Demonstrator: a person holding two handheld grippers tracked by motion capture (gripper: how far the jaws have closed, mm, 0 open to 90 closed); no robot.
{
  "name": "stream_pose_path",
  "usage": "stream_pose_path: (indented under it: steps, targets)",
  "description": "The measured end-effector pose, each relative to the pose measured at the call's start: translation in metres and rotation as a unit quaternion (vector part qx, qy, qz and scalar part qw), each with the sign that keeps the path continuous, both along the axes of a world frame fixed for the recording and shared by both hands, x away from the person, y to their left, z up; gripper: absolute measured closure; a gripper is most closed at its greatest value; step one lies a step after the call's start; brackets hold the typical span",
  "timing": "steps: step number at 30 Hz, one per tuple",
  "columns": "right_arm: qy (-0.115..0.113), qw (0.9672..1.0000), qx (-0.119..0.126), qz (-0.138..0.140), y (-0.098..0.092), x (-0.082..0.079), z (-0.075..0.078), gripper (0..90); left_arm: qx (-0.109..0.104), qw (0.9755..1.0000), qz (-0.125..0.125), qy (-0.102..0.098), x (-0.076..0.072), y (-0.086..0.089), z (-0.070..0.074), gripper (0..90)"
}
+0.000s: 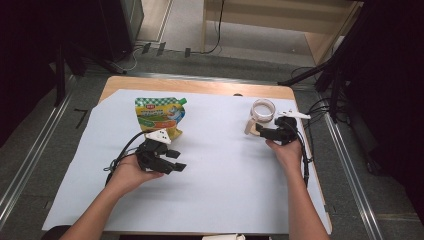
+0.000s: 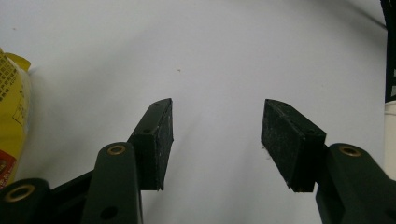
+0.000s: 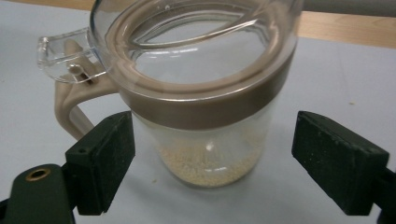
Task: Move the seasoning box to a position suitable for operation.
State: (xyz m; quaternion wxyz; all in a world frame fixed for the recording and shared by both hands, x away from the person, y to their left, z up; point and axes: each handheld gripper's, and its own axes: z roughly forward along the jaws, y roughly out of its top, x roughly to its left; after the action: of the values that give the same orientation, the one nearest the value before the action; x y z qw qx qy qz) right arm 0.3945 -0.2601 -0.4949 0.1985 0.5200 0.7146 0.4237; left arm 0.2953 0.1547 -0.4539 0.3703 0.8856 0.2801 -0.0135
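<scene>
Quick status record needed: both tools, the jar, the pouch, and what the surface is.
Left tool: open, nothing between its pads, over the white sheet
Right tool: open, pads either side of the jar, not touching
Jar: clear glass, brown band, lid on, tan handle, upright, thin layer of small pale grains at the bottom
Pouch: yellow-green, lying flat, just beyond the left tool

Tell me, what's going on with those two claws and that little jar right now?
Right gripper open, jaws either side of the glass jar, not touching. Left gripper open, empty, beside the yellow pouch. Nothing in the way.
</scene>
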Motion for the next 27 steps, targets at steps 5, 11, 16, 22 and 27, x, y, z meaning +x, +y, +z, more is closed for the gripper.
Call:
stream_pose_path:
  steps: [5,11,16,22,27]
  targets:
    - [-0.012,0.9997,-0.016,0.013,0.010,0.010,-0.009,13.7,-0.004,1.0000,-0.001,0.002,-0.001,-0.001,0.000,44.4]
    - [-0.022,0.9997,0.010,0.001,0.014,0.019,-0.020,10.0,0.005,0.9999,-0.009,-0.003,-0.010,-0.002,0.000,44.1]
    - [-0.034,0.9992,0.020,-0.006,0.017,0.023,-0.023,8.7,-0.006,0.9998,-0.017,-0.011,-0.012,-0.002,0.003,43.7]
    - [-0.055,0.9982,0.020,-0.012,0.022,0.026,-0.025,9.1,-0.006,0.9998,-0.015,-0.007,-0.010,-0.002,0.001,43.4]
    - [-0.065,0.9977,0.003,-0.020,0.027,0.025,-0.024,10.6,-0.009,0.9999,-0.011,-0.007,-0.010,0.000,0.002,43.3]
